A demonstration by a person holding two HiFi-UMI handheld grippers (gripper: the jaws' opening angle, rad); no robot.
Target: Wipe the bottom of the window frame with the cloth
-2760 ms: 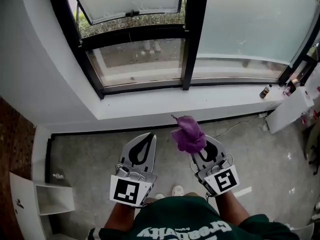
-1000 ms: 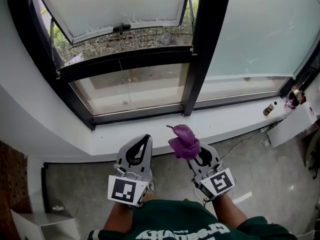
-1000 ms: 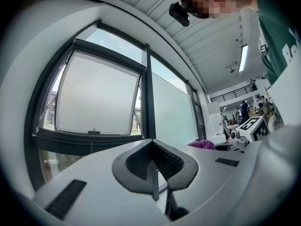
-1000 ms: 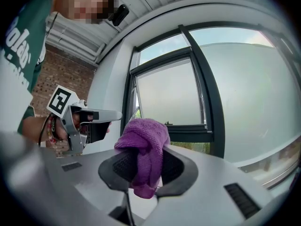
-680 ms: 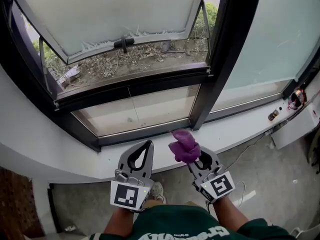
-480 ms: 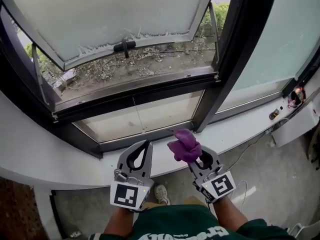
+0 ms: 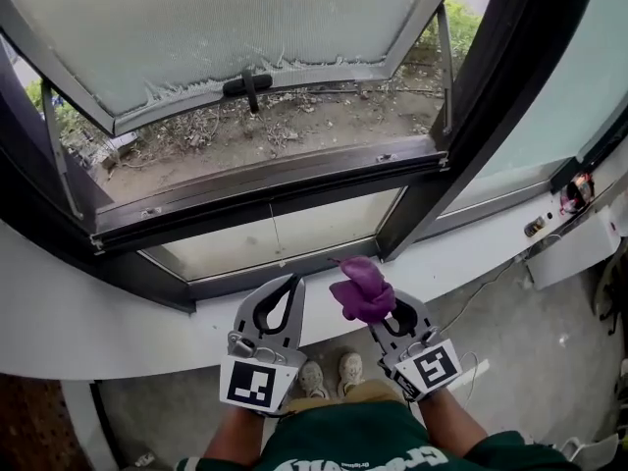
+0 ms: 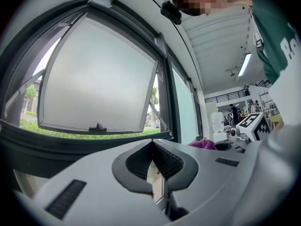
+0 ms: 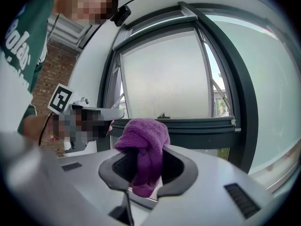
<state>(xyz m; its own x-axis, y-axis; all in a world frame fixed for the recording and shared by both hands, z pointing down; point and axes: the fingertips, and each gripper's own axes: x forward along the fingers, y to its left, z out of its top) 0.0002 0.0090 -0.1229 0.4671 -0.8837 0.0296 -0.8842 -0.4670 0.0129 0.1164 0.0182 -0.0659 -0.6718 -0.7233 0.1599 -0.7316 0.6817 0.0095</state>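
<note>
A bunched purple cloth is pinched in my right gripper, which is shut on it just in front of the white sill. In the right gripper view the cloth bulges over the jaws and hides the tips. My left gripper hovers beside it to the left, shut and holding nothing. The dark bottom rail of the window frame runs across above both grippers, apart from them. The frosted sash above it is tilted open outward.
A thick dark mullion rises to the right of the open section, with fixed frosted glass beyond. A fixed pane sits under the rail. Small bottles stand at the sill's far right. Feet and grey floor show below.
The window has come much closer and larger in the head view as the person moved up to it. Both grippers kept their pose, the cloth still held in the right one.
</note>
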